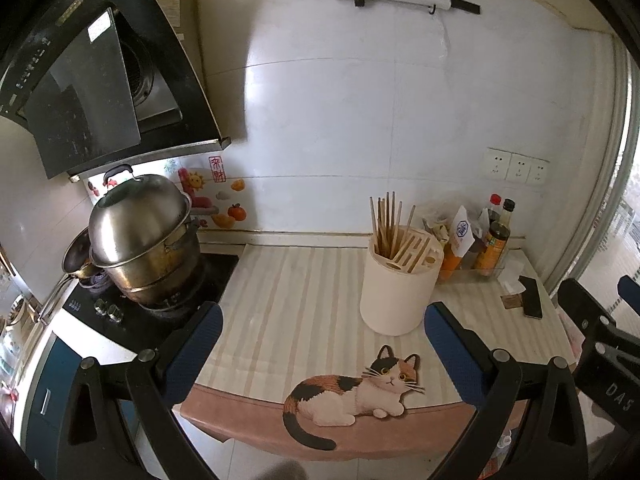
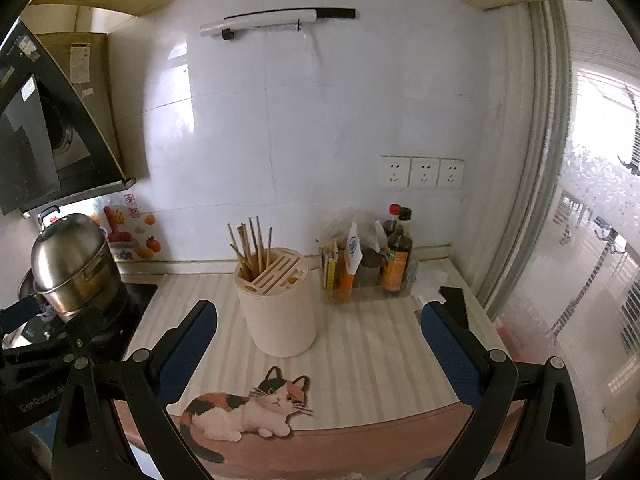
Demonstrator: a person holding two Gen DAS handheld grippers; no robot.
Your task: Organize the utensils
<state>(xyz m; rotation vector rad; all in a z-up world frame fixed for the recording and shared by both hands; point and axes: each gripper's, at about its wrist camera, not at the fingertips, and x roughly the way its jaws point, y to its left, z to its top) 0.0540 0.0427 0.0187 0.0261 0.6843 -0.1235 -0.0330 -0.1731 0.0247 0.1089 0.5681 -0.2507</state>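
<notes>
- Left gripper (image 1: 324,344) and right gripper (image 2: 318,344): jaws apart, both empty.
- Only the left view shows a phone (image 1: 532,298), at three o'clock of the utensil holder (image 1: 398,292).

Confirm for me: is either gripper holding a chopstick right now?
No; the chopsticks all stand in the holder, and both grippers' jaws are open and empty.

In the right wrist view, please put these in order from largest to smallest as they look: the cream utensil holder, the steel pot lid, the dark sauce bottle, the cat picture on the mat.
1. cat picture and cream utensil holder: too alike to rank, and the cat lies nearer the camera.
2. steel pot lid
3. dark sauce bottle
</notes>
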